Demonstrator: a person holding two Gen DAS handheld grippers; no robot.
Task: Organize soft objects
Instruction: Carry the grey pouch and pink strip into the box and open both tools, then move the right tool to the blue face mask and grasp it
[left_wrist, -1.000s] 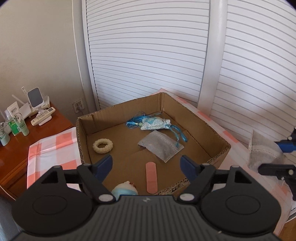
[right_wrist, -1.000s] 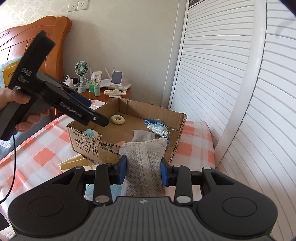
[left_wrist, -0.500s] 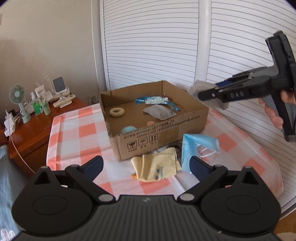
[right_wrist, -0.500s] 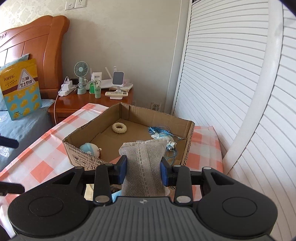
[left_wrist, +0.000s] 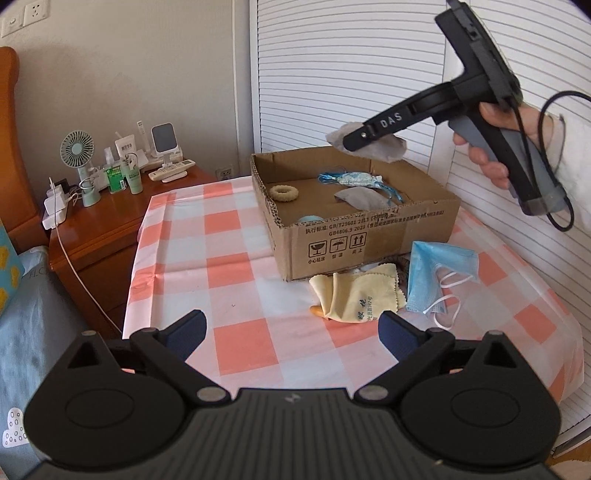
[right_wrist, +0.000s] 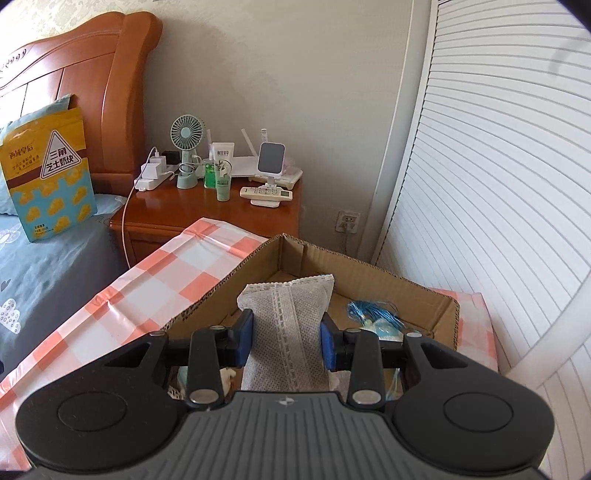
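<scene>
An open cardboard box (left_wrist: 373, 240) (right_wrist: 424, 295) stands on the checked tablecloth. Inside lie a cream ring (left_wrist: 282, 192), a blue tasselled sachet (left_wrist: 354, 180) (right_wrist: 373, 314), a grey pouch (left_wrist: 360, 197) and a pale blue round thing (left_wrist: 310, 219). My right gripper (right_wrist: 286, 341) (left_wrist: 364, 142) is shut on a grey lace-trimmed pouch (right_wrist: 286, 325) (left_wrist: 384, 149), held in the air over the box's far right side. My left gripper (left_wrist: 291, 330) is open and holds nothing, low over the near part of the table. In front of the box lie a yellow cloth (left_wrist: 360, 297) and a blue face mask (left_wrist: 437, 275).
A wooden nightstand (left_wrist: 103, 221) (right_wrist: 207, 214) at the left carries a small fan (left_wrist: 79, 162), bottles, a remote and a charger with cables. A bed (right_wrist: 48, 258) with a yellow bag lies further left. White louvred doors (left_wrist: 351, 74) close off the back and right.
My left gripper drew back from above the box to the near side of the table and its jaws widened. My right gripper carried the lace pouch forward over the box.
</scene>
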